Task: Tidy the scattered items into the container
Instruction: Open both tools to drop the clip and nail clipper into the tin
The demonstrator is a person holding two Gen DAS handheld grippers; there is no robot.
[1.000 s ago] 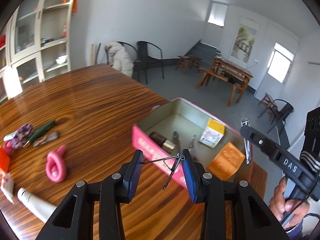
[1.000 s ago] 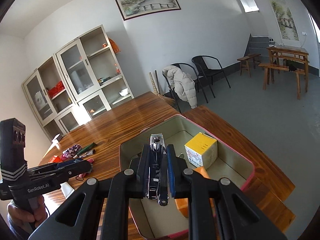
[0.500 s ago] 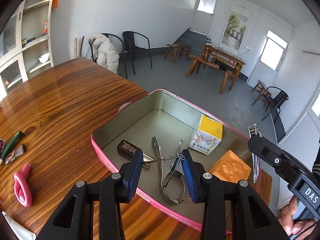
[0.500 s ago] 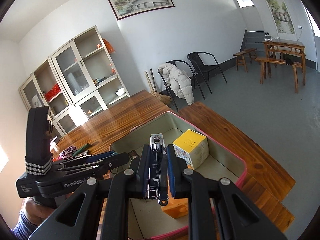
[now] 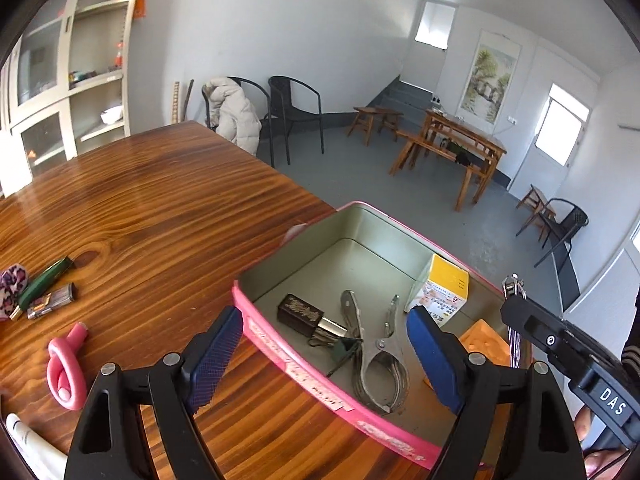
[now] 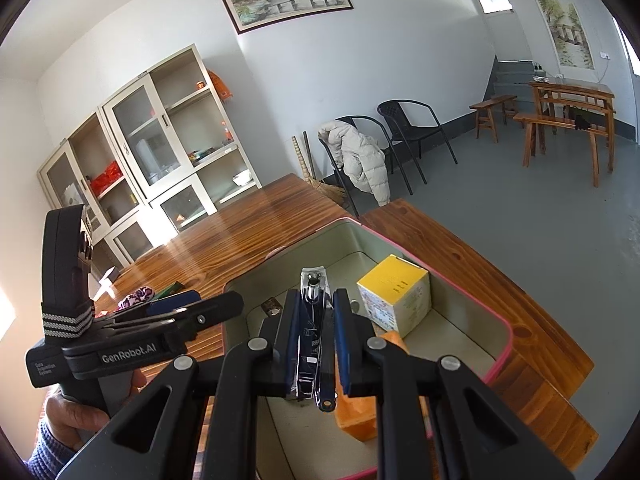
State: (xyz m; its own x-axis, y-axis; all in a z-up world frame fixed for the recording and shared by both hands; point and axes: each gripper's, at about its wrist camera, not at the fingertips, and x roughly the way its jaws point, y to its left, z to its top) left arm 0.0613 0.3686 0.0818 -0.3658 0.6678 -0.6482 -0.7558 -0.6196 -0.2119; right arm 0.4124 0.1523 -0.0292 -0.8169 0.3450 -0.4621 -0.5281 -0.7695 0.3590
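Observation:
A pink tin (image 5: 304, 364) stands at the table's right end. My left gripper (image 5: 324, 344) hovers over its near wall, and its jaws are opening with nothing pressed between the blue pads. A small wire-handled binder clip (image 5: 342, 350) lies loose on the tin floor beside metal pliers (image 5: 376, 356), a dark lighter (image 5: 302, 314), a yellow box (image 5: 444, 288) and an orange block (image 5: 484, 344). Above the tin (image 6: 500, 360), my right gripper (image 6: 316, 300) is shut on a steel nail clipper (image 6: 312, 280). The yellow box (image 6: 396, 300) sits just to its right.
On the table to the left lie a pink curled piece (image 5: 66, 372), a green pen (image 5: 44, 280), a small lighter (image 5: 52, 300), a patterned scrunchie (image 5: 10, 284) and a white tube (image 5: 28, 444). The table edge runs just past the tin; chairs stand beyond.
The left gripper's jaws spread wide and the binder clip they held now lies in the tin. The right gripper keeps hold of the nail clipper and has stayed put.

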